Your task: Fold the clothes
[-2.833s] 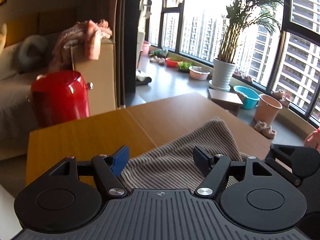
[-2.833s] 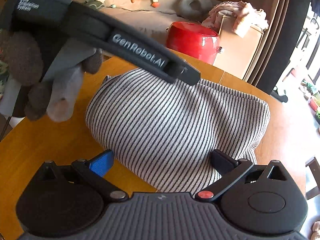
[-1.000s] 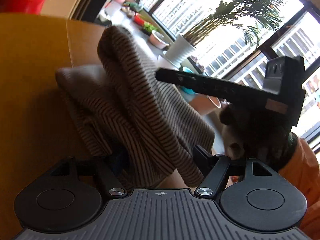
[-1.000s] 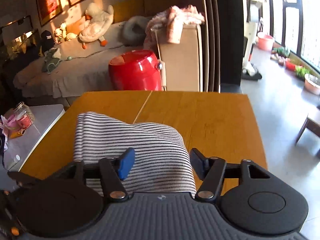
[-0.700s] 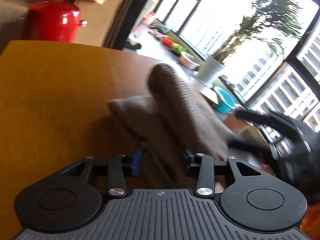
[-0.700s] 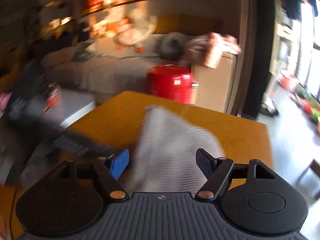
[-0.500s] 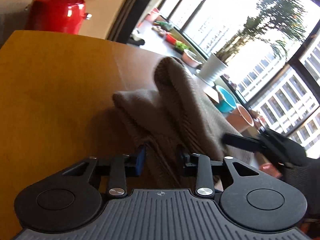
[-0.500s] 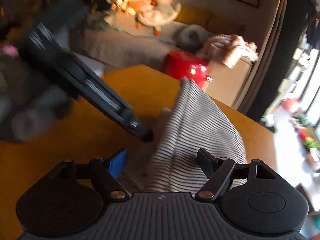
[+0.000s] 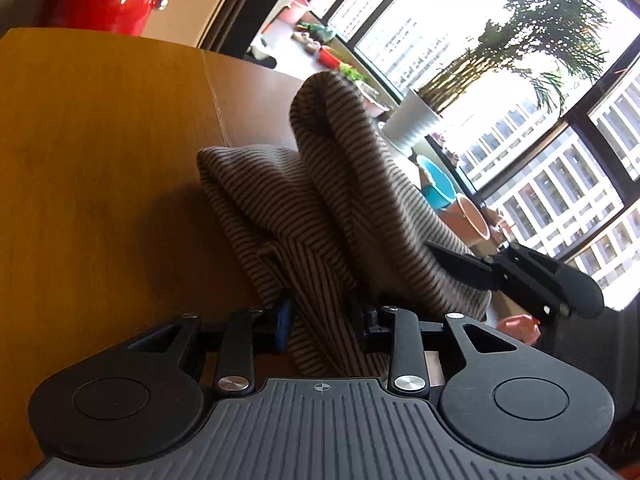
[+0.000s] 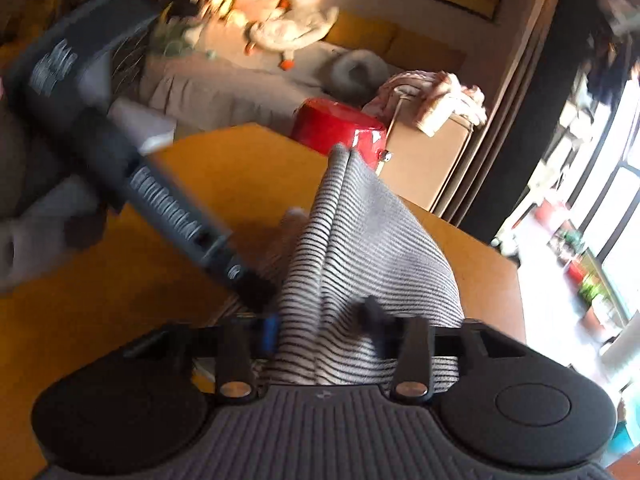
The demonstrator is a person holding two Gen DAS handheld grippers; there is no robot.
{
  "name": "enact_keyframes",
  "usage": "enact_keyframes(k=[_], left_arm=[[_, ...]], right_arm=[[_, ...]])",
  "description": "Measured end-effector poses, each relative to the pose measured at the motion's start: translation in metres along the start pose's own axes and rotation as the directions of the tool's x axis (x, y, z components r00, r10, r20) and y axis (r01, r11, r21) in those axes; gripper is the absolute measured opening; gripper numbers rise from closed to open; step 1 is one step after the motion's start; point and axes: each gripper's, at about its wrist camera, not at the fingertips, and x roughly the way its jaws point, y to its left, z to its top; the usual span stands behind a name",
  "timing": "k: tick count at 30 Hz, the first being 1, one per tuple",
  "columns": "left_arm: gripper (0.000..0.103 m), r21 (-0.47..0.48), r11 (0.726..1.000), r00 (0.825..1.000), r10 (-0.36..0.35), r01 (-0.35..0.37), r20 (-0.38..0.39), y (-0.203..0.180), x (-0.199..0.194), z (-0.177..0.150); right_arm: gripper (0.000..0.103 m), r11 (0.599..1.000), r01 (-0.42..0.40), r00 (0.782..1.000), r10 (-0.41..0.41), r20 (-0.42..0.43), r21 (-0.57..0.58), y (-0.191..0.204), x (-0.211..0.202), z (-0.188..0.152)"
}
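1. We clamp the left tool point(image 9: 324, 320) on the near edge of the striped garment point(image 9: 340, 184), which is bunched on the wooden surface point(image 9: 100, 160).
2. Our right tool point(image 10: 320, 326) is closing on the same cloth.
3. We should lift both edges evenly, keeping layers aligned.
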Motion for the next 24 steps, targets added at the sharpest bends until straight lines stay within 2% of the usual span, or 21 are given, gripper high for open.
enact_keyframes(k=[2,4,6,9,12,16,24], left_arm=[[0.033,-0.013,1.000,1.000,-0.013,0.013,-0.010,0.003,0.001,-0.002],[0.033,-0.023,0.999,1.000,-0.024,0.023,-0.018,0.005,0.005,-0.002],[0.033,-0.023,0.999,0.999,-0.028,0.027,-0.019,0.005,0.008,-0.001],[0.033,-0.029,0.999,0.999,-0.037,0.036,-0.020,0.007,0.009,-0.001],[0.033,-0.036,0.998,0.999,-0.043,0.042,-0.018,0.008,0.010,0.000],[0.032,-0.026,0.999,0.999,-0.040,0.040,-0.020,0.007,0.012,-0.002],[0.033,-0.019,1.000,1.000,-0.024,0.024,-0.018,0.005,0.007,0.001]], right_arm=[[0.016,0.985,-0.068,0.997,0.063,0.037,0.159,-0.023,-0.011,0.014],[0.014,0.947,-0.156,0.986,0.130,0.108,0.281,-0.043,-0.024,0.029],[0.009,0.912,-0.237,0.968,0.192,0.162,0.334,-0.053,-0.032,0.043],[0.009,0.860,-0.329,0.944,0.295,0.146,0.390,-0.056,-0.020,0.043],[0.009,0.826,-0.332,0.939,0.333,0.080,0.455,-0.056,0.007,0.026],[0.010,0.762,-0.357,0.922,0.379,0.075,0.540,-0.064,0.020,0.008],[0.010,0.741,-0.370,0.916,0.392,0.086,0.560,-0.064,0.029,0.001]])
